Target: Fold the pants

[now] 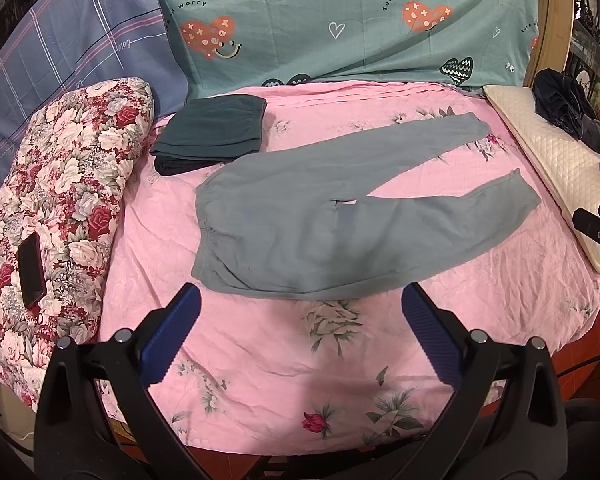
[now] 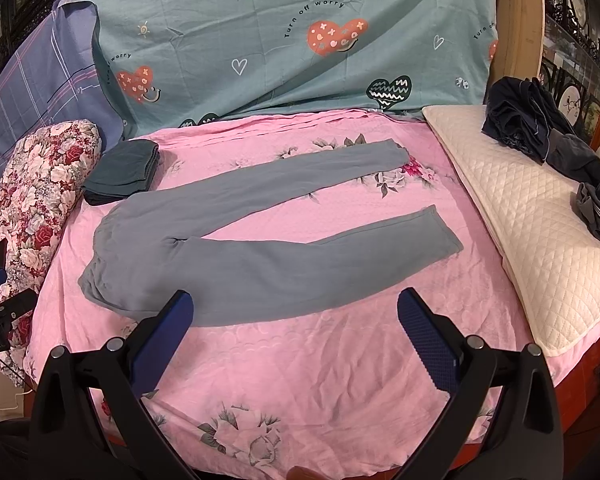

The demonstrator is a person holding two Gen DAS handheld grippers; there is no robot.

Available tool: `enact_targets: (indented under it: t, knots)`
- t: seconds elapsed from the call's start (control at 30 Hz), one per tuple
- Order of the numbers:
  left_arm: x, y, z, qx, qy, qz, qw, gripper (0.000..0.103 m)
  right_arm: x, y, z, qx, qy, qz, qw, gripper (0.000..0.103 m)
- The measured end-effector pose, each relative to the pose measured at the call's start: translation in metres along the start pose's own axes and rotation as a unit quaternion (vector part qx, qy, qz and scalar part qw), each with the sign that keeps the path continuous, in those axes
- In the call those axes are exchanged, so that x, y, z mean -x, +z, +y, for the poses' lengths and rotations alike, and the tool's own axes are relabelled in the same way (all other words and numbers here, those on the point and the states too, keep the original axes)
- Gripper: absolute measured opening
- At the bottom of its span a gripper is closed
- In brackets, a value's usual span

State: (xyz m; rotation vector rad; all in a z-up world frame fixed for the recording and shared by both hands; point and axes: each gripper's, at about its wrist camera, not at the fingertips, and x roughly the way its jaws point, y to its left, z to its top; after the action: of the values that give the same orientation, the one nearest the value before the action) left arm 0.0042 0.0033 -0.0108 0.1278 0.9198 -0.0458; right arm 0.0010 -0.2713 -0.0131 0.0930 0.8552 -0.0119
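- Currently, grey-blue sweatpants [image 1: 300, 224] are laid flat on pink floral bedsheet [image 1: 260, 360], waistband to the left, both legs spread apart toward the right; same seen in right wrist view [image 2: 228, 264].
- Far leg is angled up toward the headboard side; near leg ends w/ its cuff close to the quilted cream pillow [image 2: 532, 240], not touching it.
- Left gripper [image 1: 300, 300] is held w/ fingers spread wide, nothing between them; it hangs just short of the pants' near edge, close to waistband corner. Contact w/ fabric can't be told.
- Right gripper [image 2: 296, 308] is likewise wide open & holding nothing; its left finger [image 2: 168, 332] overlaps the pants' near edge in view, its other finger is over bare sheet.
- Folded dark green garment [image 1: 212, 132] is stacked beyond the waistband, just beside the pants' upper corner, next to floral quilt roll [image 1: 60, 208].
- Black phone [image 1: 31, 276] is seen lying on the quilt roll.
- Heap of dark clothes [image 2: 540, 128] is piled on the cream pillow at right.
- Teal heart-print pillow [image 2: 300, 40] & blue plaid pillow [image 1: 80, 48] are propped at the head of the bed.
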Motion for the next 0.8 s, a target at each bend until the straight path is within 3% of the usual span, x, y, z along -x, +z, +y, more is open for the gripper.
enact_targets:
  t: [0.8]
  knots:
    - [-0.012,0.003,0.003,-0.001,-0.005,0.016,0.9999,0.101,-0.009,0.002,0.006,0.006,0.003,0.009,1.0,0.102]
